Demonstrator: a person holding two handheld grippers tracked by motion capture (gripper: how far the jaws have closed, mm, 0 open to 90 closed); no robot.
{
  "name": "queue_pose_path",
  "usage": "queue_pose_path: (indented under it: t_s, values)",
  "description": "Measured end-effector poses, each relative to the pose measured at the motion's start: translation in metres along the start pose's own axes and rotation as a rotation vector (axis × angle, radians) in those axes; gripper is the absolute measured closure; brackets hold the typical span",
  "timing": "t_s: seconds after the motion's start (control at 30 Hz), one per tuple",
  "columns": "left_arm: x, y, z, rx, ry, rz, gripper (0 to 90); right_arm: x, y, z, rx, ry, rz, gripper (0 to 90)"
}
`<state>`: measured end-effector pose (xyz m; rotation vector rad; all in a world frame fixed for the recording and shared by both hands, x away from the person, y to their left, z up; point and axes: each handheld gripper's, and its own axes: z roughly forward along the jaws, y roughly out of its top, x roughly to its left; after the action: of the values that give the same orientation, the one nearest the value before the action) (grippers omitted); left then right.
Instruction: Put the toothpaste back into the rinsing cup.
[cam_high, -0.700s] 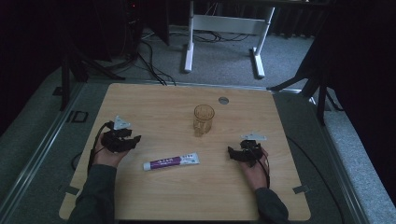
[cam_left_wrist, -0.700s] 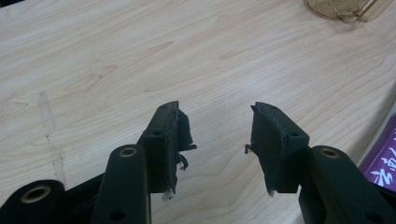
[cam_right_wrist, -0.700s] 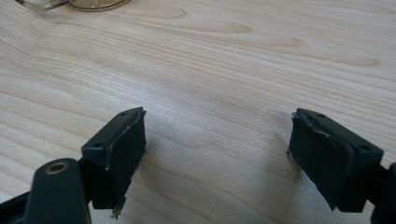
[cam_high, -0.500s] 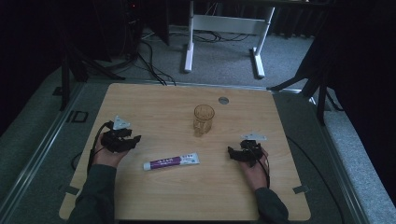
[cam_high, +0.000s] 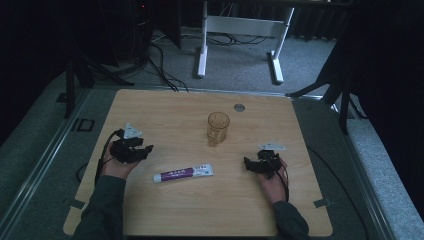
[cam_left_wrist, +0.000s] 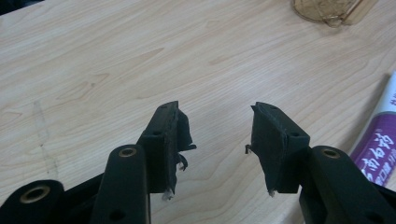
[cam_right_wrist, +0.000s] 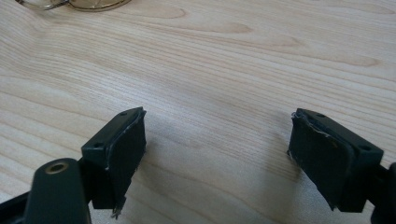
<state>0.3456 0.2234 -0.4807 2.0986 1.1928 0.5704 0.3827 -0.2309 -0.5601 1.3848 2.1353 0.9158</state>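
Observation:
A white and purple toothpaste tube lies flat near the middle of the wooden table, and its purple end shows at the right edge of the left gripper view. An amber glass cup stands upright beyond it. My left gripper rests low at the table's left, to the left of the tube, open with bare wood between its pads. My right gripper sits at the right, to the right of the tube, open wide and holding nothing.
A small round grey disc is set in the table near its far edge. Black cables trail from both grippers. Beyond the table stand a white desk frame and dark stands on grey carpet.

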Motion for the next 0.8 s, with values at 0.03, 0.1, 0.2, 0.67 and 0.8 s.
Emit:
queue_pose_path:
  t_s: [0.03,0.1,0.2,0.67,0.8]
  values:
    - [0.0,0.0,0.0,0.0,0.0,0.0,52.0,0.0,0.0,0.0,0.0,0.0,0.0,18.6]
    - [-0.001,0.001,0.0,0.003,-0.002,0.005,52.0,0.0,0.0,0.0,0.0,0.0,0.0,18.6]
    - [-0.004,0.001,0.0,0.005,-0.006,0.019,51.9,0.0,0.0,0.0,0.0,0.0,0.0,18.6]
    - [-0.015,0.007,-0.002,0.015,-0.024,0.063,52.2,0.0,0.0,0.0,0.0,0.0,-0.001,18.6]
    - [-0.02,0.01,-0.002,0.013,-0.033,0.081,52.2,0.0,0.0,0.0,0.0,0.0,0.0,18.6]
